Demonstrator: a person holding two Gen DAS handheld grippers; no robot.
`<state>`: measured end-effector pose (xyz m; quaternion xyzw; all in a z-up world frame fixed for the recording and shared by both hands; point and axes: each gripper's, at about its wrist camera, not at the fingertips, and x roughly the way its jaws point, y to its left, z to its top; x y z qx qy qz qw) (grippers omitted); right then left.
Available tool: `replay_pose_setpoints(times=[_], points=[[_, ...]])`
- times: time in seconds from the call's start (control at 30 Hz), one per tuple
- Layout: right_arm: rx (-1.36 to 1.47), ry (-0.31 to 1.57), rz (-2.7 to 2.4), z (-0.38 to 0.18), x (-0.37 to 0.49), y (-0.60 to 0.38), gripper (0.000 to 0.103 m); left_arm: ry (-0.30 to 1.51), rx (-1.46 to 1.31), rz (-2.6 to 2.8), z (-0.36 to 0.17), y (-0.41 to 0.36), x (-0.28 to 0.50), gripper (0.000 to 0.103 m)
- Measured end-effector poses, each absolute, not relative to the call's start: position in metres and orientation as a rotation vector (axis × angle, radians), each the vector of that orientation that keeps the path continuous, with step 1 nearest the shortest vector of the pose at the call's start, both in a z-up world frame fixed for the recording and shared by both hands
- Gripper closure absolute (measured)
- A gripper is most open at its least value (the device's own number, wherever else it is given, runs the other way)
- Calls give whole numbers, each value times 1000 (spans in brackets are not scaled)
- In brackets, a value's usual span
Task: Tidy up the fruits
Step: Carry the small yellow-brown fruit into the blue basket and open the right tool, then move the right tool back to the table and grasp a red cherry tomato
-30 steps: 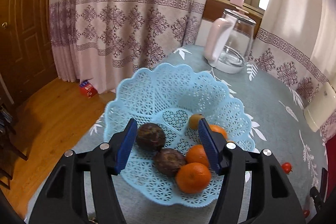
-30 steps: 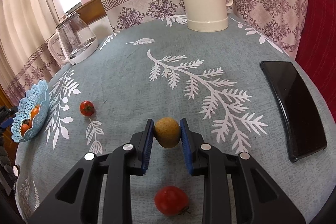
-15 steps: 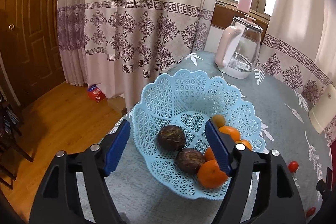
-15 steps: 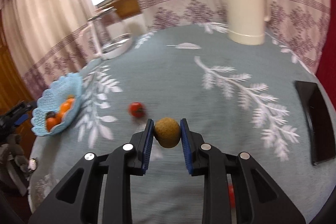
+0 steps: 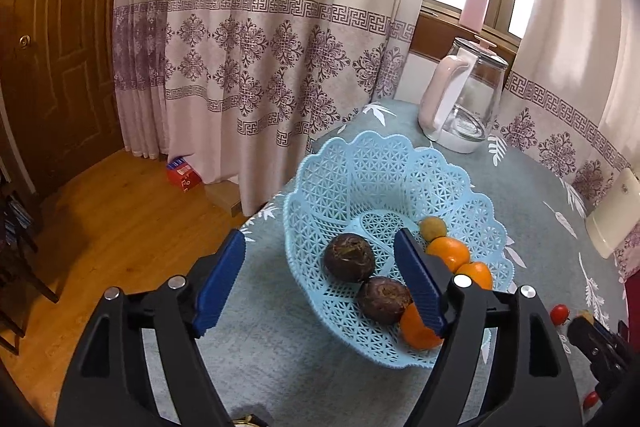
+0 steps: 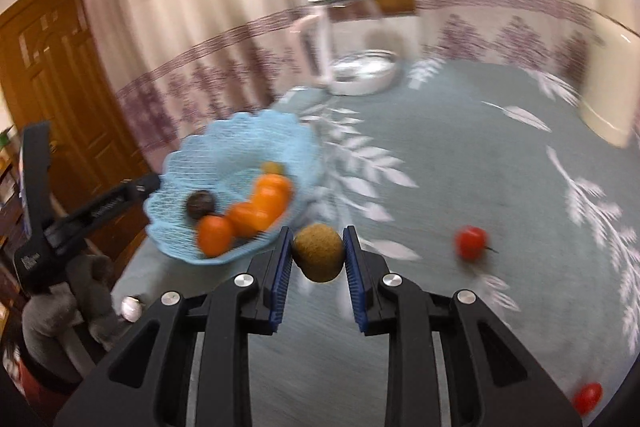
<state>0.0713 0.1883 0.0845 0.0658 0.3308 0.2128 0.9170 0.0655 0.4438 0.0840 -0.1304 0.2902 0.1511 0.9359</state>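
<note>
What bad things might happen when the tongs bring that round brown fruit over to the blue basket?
1. The right tongs pinch the round brown fruit only at its sides, so it might slip out and roll across the table.
2. The blue basket sits near the table edge, so a bump might push it toward the floor.
3. The oranges crowd one side, so a dropped fruit might knock one out.

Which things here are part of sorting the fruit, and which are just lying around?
Part of the job: blue basket, oranges, two dark fruits, small brown fruit in the right gripper, red tomatoes, left gripper.

Just lying around: glass kettle, pink bottle, cream flask.
</note>
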Motion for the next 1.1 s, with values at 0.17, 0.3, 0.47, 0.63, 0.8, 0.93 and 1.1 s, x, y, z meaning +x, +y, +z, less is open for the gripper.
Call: replay_pose_setpoints(times=[0.17,0.3,0.47,0.63,0.8,0.93,1.1], points=[[90,678,516,89,80,232,77,586,-297,316,87,454,64,25],[75,708,567,85,89,259,76,584,-306,314,88,458,62,24],[85,723,572,79,96,267,63,594,-305,298,86,457,64,19],[127,729,546,74,96,250,63,603,-294,285,84,454,66,19],[168,735,512,70,91,230,62,614,-269,245,83,445,69,18],[198,751,474,63,89,210,62,629,-240,174,81,431,71,14],[232,758,431,59,87,190,62,649,-189,131,78,414,74,14]])
